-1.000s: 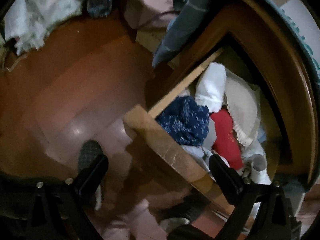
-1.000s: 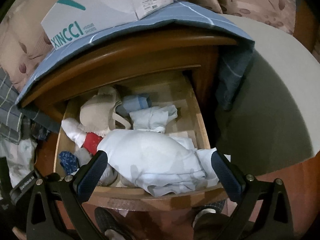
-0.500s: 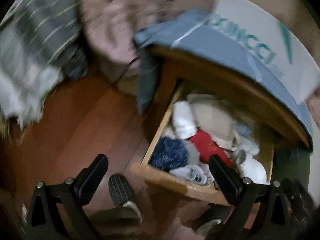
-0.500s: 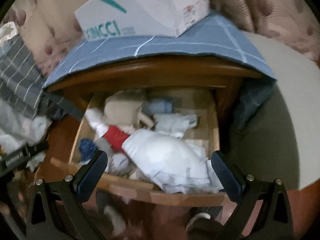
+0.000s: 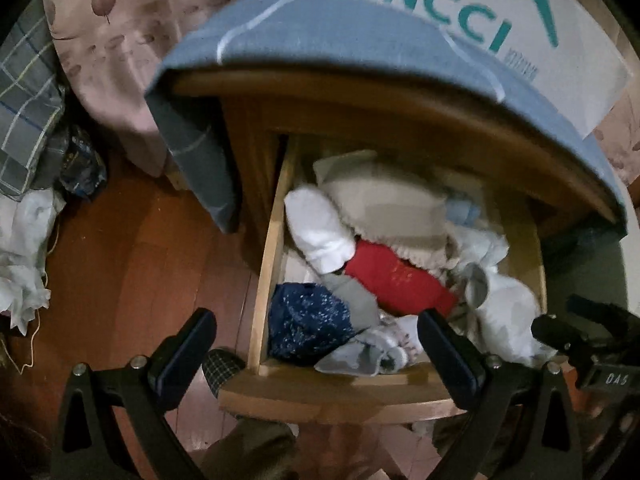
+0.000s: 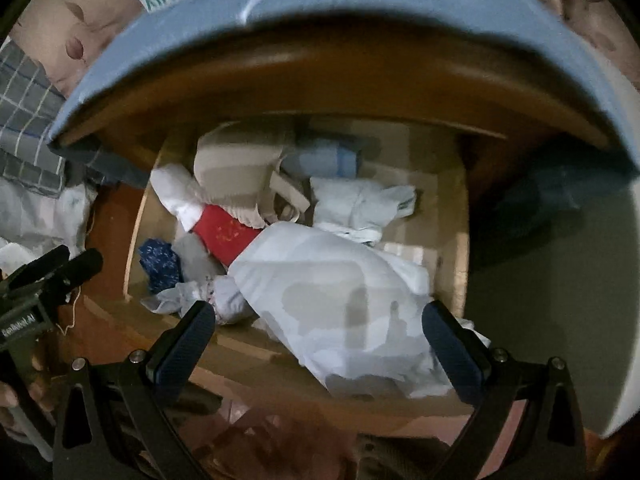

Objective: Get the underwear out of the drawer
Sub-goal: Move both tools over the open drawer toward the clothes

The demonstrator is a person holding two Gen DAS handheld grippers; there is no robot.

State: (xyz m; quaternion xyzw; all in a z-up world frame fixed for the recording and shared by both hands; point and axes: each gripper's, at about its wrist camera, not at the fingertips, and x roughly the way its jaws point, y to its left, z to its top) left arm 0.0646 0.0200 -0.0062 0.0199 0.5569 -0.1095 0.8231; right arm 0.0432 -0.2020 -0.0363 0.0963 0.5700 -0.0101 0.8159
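Both claws, left claw (image 5: pixel 314 342) and right claw (image 6: pixel 318 330), now sit closer over the open drawer (image 5: pixel 320 396), the left swung round from the floor.

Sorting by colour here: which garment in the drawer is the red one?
The red piece lies mid-drawer, between the white sock and the big white bundle, under the beige item's edge.

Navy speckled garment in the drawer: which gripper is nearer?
Left. The left gripper hovers open just in front of the navy speckled garment; the right gripper faces the big white bundle, farther right.

both wrist views close above, facing down, sharing the open drawer (image 5: pixel 340 394)
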